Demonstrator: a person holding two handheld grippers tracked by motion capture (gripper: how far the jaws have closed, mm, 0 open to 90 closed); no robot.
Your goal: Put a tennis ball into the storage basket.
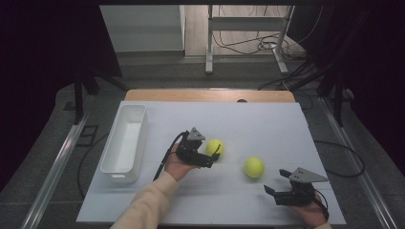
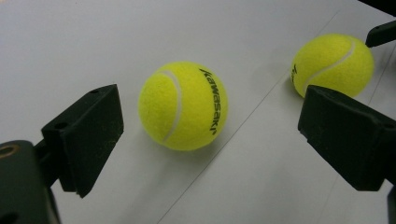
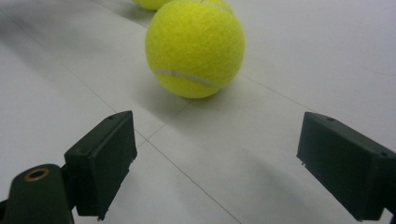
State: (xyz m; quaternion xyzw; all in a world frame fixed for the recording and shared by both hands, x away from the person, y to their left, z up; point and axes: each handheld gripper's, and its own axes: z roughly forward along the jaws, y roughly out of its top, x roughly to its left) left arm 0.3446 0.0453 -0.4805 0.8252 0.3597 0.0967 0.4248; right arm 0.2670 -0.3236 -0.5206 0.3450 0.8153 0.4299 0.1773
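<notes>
Two yellow-green tennis balls lie on the white table (image 1: 248,119). My left gripper (image 1: 214,156) is open around the first ball (image 1: 215,147). In the left gripper view that ball (image 2: 183,106), printed "Kawasaki", rests just ahead of the wide-apart jaws of the left gripper (image 2: 215,133), untouched. The second ball (image 1: 254,167) lies to the right and is seen as the second ball (image 2: 332,64) behind the right jaw. My right gripper (image 1: 276,182) stands open near the front right edge, a short way from the second ball (image 3: 195,49), with nothing between the jaws of the right gripper (image 3: 224,163).
A long white bin (image 1: 125,143) stands on the left side of the table, nothing visible inside it. A sleeve and hand reach in from the bottom. Table legs and cables lie on the floor beyond the far edge.
</notes>
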